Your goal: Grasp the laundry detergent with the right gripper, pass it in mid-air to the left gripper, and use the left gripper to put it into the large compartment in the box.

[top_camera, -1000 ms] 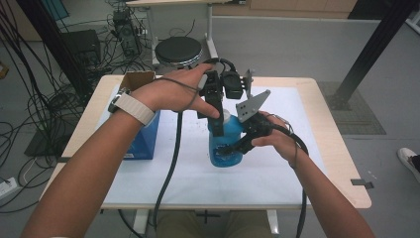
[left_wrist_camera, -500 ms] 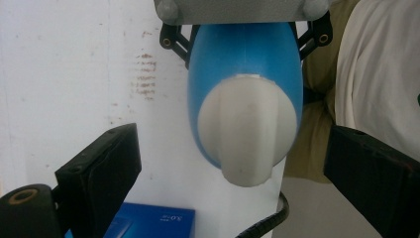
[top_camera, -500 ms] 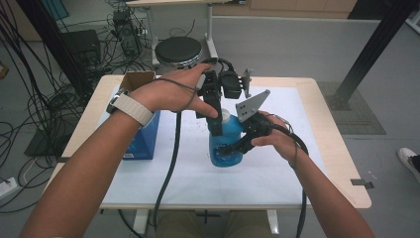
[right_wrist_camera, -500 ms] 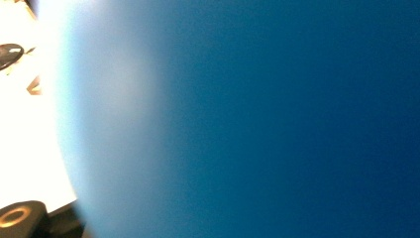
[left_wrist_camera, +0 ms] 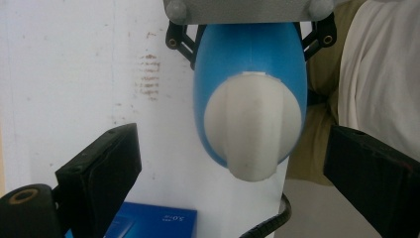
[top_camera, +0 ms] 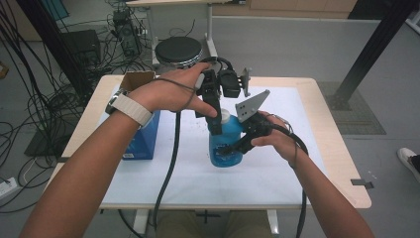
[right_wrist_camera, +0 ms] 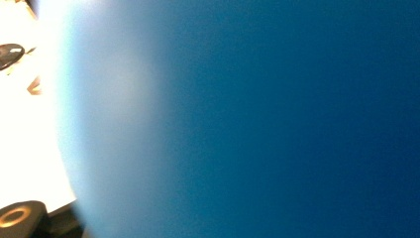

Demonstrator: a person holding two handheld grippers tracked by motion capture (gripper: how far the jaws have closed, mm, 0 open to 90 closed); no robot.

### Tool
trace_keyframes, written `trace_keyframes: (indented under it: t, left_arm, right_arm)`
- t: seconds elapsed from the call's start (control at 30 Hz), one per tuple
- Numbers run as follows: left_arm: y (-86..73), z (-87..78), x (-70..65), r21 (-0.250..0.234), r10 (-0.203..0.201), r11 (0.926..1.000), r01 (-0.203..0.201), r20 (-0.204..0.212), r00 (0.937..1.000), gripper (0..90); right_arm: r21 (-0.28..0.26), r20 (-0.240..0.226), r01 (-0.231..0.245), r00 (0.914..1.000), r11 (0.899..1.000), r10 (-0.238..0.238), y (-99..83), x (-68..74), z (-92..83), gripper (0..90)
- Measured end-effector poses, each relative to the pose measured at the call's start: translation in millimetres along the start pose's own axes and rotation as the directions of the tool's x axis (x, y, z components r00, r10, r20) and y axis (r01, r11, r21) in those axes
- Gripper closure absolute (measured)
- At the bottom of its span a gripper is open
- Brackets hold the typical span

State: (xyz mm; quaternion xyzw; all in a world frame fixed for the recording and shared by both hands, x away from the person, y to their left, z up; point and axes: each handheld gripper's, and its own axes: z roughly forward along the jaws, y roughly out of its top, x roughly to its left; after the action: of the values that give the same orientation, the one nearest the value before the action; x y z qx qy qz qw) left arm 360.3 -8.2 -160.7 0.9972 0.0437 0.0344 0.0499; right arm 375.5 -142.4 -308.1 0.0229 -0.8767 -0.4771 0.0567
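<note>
High view: a blue bottle [top_camera: 225, 146] of smooth, glossy plastic stands upright near the middle of the table [top_camera: 327, 148], its body rounded and oval in cross-section, topped by a matte white cap [top_camera: 224, 116]. The right gripper [top_camera: 236, 145] comes in from the right and its black jaws are clamped against the bottle's body, holding it; the right hand [top_camera: 275, 139] wraps the handle, and a grey three-cornered plate [top_camera: 250, 105] sticks up from the gripper's top. The left gripper [top_camera: 214, 110] hangs over the cap from above, held by the left hand [top_camera: 171, 94], which wears a pale ribbed watch strap [top_camera: 130, 109]. In the left gripper view the white cap [left_wrist_camera: 252, 126] looks broad and ridged, with a raised central fin, and the blocky black jaws stand released, one on each side and clear of it. In the right gripper view the bottle's blue wall [right_wrist_camera: 277, 119] is a smooth blur pressed close to the lens.

A flat white sheet [top_camera: 277, 168] covers most of the pale wooden tabletop, faintly smudged beside the bottle. A blue cardboard box [top_camera: 141, 136] with open brown flaps sits at the left. Beyond the far edge stand a round black stool [top_camera: 178, 50], tangled cables on a grey floor and a dark slanted post [top_camera: 376, 44].
</note>
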Motion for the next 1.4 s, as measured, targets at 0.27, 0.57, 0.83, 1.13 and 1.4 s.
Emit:
trace_keyframes:
  t: [0.27, 0.57, 0.83, 1.13, 1.4]
  left_arm:
    - [0.0, -0.2, 0.5, 0.002, -0.001, 1.0000, 0.001, -0.001, 1.0000, 8.4]
    - [-0.5, -0.5, 1.0, -0.005, -0.004, 1.0000, 0.004, -0.004, 1.0000, 8.5]
    - [-0.2, -1.2, 1.2, -0.001, -0.004, 1.0000, 0.004, -0.009, 1.0000, 8.4]
    - [-1.0, -1.1, 1.4, -0.003, -0.007, 1.0000, 0.007, -0.013, 0.9999, 8.5]
    - [-0.8, -0.8, 1.0, -0.006, -0.007, 1.0000, 0.007, -0.016, 0.9998, 8.5]
  right_arm:
    - [0.000, 0.000, 0.002, 1.0000, 1.000, -0.002, 0.1, 0.0, -0.3, 43.2]
    - [-0.001, 0.002, 0.001, 1.0000, 1.000, -0.001, -0.2, -0.3, -1.1, 43.2]
    - [0.002, 0.005, 0.003, 1.0000, 1.000, -0.003, -0.4, -0.2, -1.6, 43.2]
    - [0.004, 0.007, -0.001, 1.0000, 1.000, 0.001, -0.6, -0.2, -1.5, 43.2]
    - [0.004, 0.007, 0.000, 1.0000, 1.000, 0.000, -0.5, 0.2, -1.6, 43.2]
